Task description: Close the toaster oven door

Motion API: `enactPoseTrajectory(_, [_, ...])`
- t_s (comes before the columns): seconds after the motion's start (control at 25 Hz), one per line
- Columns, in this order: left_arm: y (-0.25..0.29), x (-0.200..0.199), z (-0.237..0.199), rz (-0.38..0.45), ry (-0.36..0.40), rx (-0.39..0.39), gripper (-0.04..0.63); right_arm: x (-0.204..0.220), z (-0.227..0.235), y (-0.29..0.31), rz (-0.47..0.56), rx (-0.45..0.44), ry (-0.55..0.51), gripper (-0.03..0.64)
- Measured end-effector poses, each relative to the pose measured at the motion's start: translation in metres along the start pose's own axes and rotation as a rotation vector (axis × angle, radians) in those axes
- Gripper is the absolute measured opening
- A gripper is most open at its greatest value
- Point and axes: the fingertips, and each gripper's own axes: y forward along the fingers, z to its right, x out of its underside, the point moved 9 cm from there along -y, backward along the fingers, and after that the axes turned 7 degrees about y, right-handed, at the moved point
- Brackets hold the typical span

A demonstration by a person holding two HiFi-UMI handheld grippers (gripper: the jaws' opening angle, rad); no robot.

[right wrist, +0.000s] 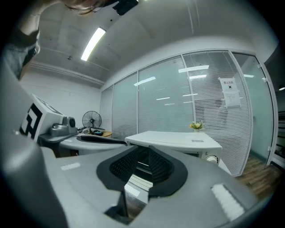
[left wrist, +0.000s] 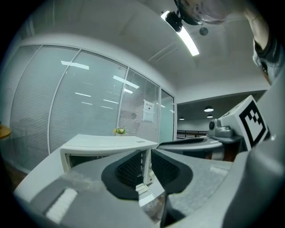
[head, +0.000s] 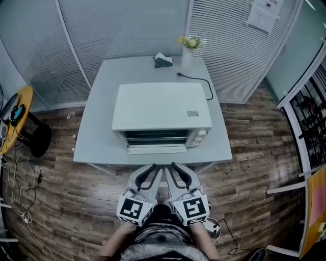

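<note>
The toaster oven [head: 160, 107] sits near the middle of the grey surface [head: 97, 137]. Its long axis runs left to right, and its open front faces the person. Its door [head: 157, 149] is folded down and lies roughly level, reaching out toward the surface's front edge. Behind the oven a black cord [head: 201, 81] curls across the surface. A tissue box [head: 163, 61] and a vase of yellow flowers [head: 187, 51] stand at the far edge. Slatted glass partitions close in the back, a paper notice [head: 264, 14] hangs on the right one, and a round yellow side table [head: 18, 120] stands on the wooden floor [head: 254, 153] to the left. The left gripper [head: 152, 168] and right gripper [head: 174, 167] hover side by side just off the surface's front edge, pointing at the door and apart from it. Each pair of jaws stands narrowly apart with nothing gripped, and only the oven's front shows through the gap. The oven is a white box with a flat top. Its cavity is dark with a wire rack across it, pale knobs sit at the right of the front, and a small label is stuck on the top near that end.
</note>
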Motion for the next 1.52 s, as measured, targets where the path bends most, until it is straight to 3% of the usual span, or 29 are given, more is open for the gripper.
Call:
enactPoseTrajectory(0.44, [0.010, 0.014, -0.025, -0.069, 0.040, 0.033, 0.074, 0.009, -0.005, 0.024, -0.075, 0.029, 0.012, 0.072])
enactPoseTrajectory(0.76, [0.009, 0.046, -0.029, -0.153, 0.052, 0.059, 0.074, 0.038, -0.004, 0.027, -0.151, 0.054, 0.052, 0.073])
enactPoseTrajectory(1.0, [0.006, 0.072, -0.026, -0.211, 0.052, 0.086, 0.074, 0.058, -0.005, 0.029, -0.230, 0.070, 0.021, 0.074])
enactPoseTrajectory(1.28, [0.005, 0.114, -0.023, -0.316, 0.033, 0.118, 0.074, 0.085, -0.007, 0.027, -0.315, 0.087, 0.030, 0.074])
enactPoseTrajectory(1.52, [0.004, 0.165, -0.015, -0.443, 0.075, 0.162, 0.074, 0.098, -0.007, 0.022, -0.356, 0.110, 0.033, 0.074])
